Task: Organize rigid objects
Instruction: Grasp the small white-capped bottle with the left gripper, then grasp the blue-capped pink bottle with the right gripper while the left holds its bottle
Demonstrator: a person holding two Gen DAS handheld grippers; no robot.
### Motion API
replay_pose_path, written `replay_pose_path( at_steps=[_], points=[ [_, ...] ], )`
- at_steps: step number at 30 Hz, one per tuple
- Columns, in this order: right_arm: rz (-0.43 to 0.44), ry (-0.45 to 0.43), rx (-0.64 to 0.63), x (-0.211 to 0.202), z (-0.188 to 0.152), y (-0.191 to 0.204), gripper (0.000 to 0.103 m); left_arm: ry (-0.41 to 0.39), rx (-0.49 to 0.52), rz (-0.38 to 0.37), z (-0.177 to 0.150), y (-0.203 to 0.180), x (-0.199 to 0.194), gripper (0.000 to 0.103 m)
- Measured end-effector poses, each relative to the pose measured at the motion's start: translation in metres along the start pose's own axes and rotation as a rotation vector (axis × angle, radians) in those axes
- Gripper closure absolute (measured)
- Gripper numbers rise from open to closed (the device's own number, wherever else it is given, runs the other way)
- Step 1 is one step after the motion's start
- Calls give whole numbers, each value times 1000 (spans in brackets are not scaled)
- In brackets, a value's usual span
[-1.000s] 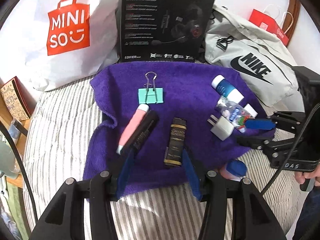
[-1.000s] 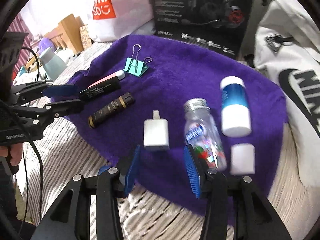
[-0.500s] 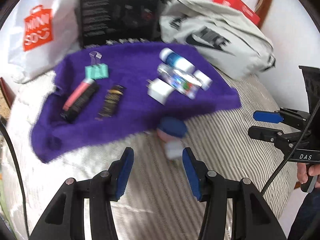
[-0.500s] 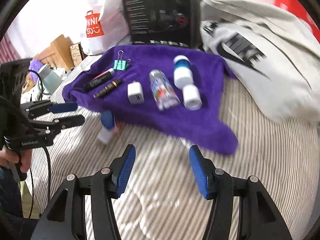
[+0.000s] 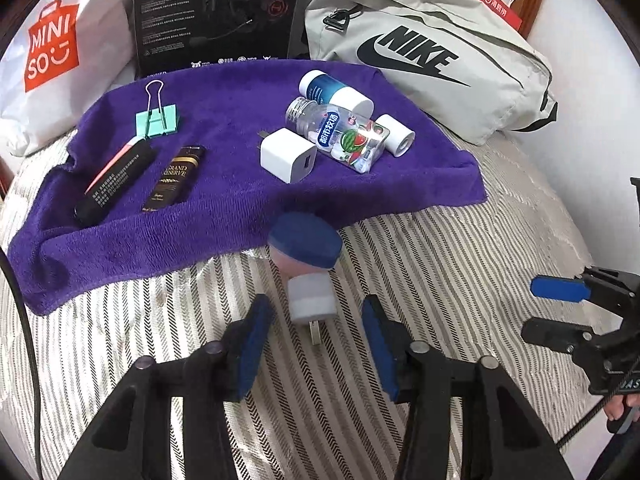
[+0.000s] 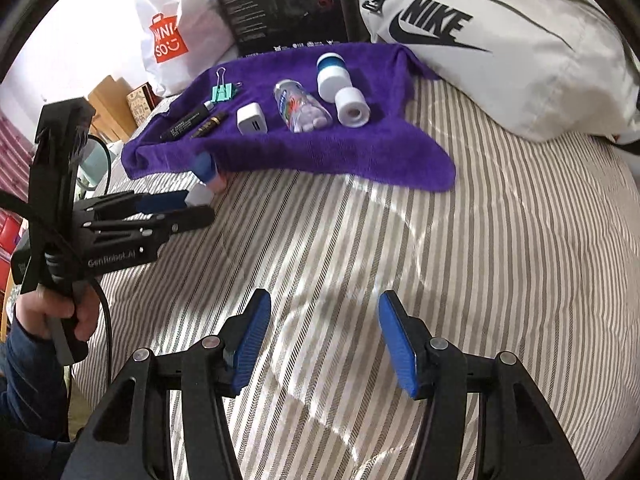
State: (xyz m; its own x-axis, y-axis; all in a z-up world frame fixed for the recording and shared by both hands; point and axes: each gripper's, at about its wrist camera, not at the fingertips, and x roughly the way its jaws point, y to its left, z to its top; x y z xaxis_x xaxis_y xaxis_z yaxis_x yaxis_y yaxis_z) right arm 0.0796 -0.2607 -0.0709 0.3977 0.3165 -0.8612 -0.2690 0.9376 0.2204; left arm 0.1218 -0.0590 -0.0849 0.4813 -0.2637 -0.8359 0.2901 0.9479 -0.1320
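1. We are holding our left gripper (image 5: 314, 330) low over the striped bedcover (image 5: 460, 280), its blue-padded jaws spread wide and gripping nothing.
2. Between and just ahead of those jaws, a white plug adapter (image 5: 312, 304) is lying on the bedcover with its prongs pointing toward us.
3. A pink jar with a blue lid (image 5: 304, 246) is resting on its side, touching the far end of that adapter, right at the near edge of the purple towel (image 5: 224, 200).
4. We are keeping our right gripper (image 6: 324, 340) over bare bedcover well short of the towel, jaws released and wide apart, nothing between them.
5. On the towel's left part, a mint binder clip (image 5: 157, 120), a black tube (image 5: 114, 184) with a pink one tucked behind it, and a dark "Grand Reserve" tube (image 5: 174, 178) are lying near one another.
6. On its right part, a white charger cube (image 5: 287, 155), a clear bottle (image 5: 340, 136), a blue-and-white bottle (image 5: 334, 92) and a small white cylinder (image 5: 396, 135) are sitting clustered, the clear bottle touching the cube.
7. Behind the towel, a Miniso bag (image 5: 60, 60), a black headset box (image 5: 216, 12) and a grey Nike bag (image 5: 432, 56) are standing.
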Motion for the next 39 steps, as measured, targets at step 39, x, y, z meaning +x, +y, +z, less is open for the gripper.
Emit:
replay_pose_path(
  at_steps=[39],
  points=[
    [73,-37,-224,62,64,91,49,-32,-111,84,-28,91,-28,80]
  ],
)
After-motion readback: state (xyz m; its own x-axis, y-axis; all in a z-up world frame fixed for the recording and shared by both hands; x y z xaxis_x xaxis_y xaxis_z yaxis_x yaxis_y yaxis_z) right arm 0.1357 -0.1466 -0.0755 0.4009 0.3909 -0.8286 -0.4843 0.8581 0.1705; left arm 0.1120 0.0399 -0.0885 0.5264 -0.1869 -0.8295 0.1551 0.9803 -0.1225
